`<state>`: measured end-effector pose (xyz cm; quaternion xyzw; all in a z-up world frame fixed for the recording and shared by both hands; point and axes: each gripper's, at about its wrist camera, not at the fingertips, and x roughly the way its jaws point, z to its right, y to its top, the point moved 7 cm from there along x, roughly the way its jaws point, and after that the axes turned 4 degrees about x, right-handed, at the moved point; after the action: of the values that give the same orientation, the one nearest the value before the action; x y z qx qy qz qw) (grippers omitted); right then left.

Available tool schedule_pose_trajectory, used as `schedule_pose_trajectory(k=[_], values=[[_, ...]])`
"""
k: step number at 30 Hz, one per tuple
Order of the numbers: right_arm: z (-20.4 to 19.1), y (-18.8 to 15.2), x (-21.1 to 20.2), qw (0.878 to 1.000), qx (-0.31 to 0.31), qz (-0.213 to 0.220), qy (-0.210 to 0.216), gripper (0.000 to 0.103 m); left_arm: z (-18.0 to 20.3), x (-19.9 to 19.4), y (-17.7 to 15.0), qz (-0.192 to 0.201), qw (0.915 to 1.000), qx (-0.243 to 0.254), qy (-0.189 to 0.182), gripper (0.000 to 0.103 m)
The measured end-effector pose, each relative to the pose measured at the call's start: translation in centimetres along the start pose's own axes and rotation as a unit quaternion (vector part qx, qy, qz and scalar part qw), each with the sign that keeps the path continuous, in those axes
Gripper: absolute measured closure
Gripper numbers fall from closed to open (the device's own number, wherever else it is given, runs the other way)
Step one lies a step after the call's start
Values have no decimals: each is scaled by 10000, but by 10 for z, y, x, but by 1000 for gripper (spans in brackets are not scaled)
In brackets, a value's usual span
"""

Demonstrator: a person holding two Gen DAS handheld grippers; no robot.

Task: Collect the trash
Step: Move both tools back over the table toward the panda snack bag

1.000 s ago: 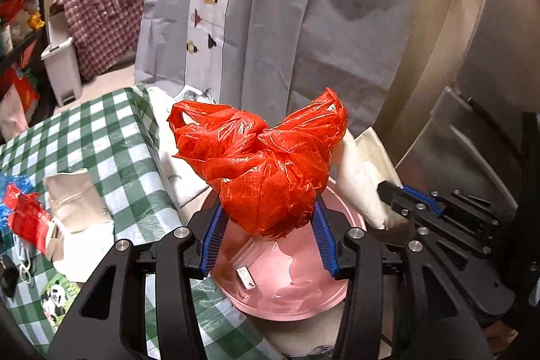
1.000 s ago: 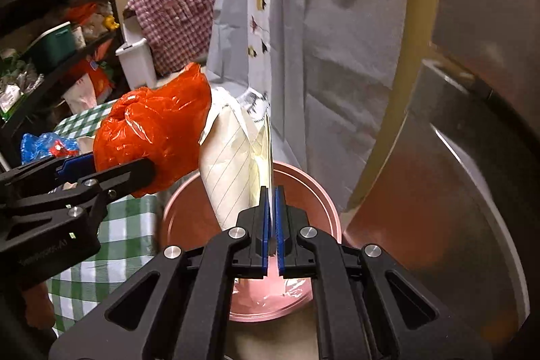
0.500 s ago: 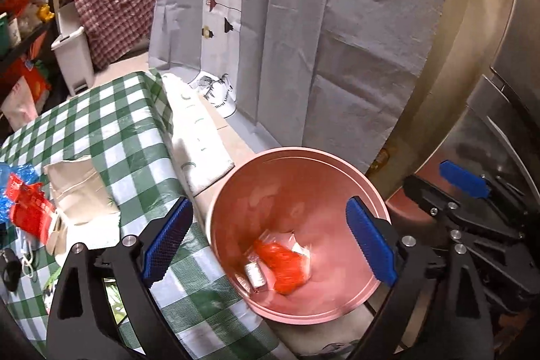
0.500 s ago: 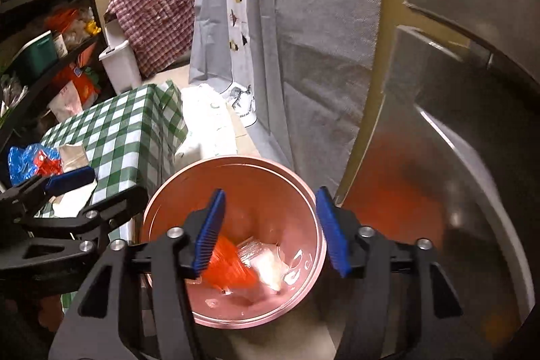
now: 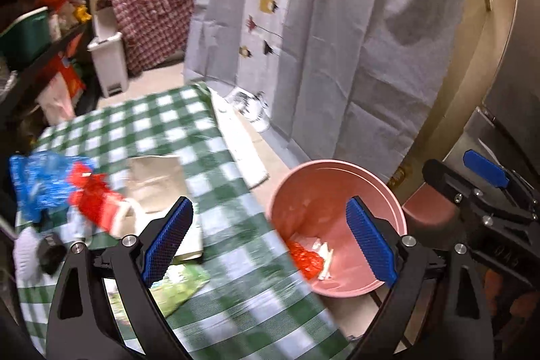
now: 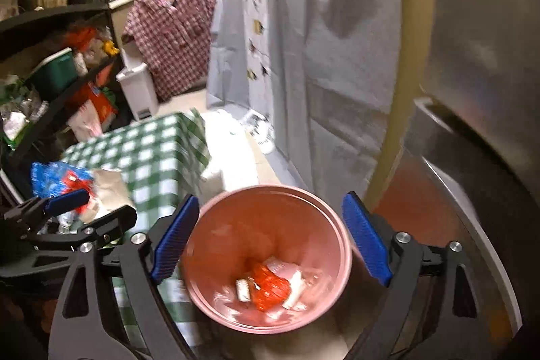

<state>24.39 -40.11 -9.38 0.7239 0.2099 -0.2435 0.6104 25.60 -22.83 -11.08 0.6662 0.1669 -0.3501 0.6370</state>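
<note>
Your red bag and white scraps lie in the pink bin, both the left claw and right claw gape empty, the right's jaws just opening, and blue-red wrappers at nine o'clock on the worktop remain.

Checked tablecloth bears paper bag and blue wrapper.
</note>
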Motion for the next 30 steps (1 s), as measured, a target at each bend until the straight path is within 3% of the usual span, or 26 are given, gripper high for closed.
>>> schedule_pose_trajectory(k=[9, 17, 30], values=[[-99, 5, -43, 9956, -425, 413, 727, 13, -87, -75, -19, 247, 9972, -361, 604, 11], [-184, -13, -67, 9871, -801, 457, 1308, 12, -172, -133, -56, 393, 9885, -692, 1288, 8], [-261, -74, -59, 9818, -1080, -80, 1563, 12, -249, -144, -102, 538, 9757, -1204, 1748, 8]])
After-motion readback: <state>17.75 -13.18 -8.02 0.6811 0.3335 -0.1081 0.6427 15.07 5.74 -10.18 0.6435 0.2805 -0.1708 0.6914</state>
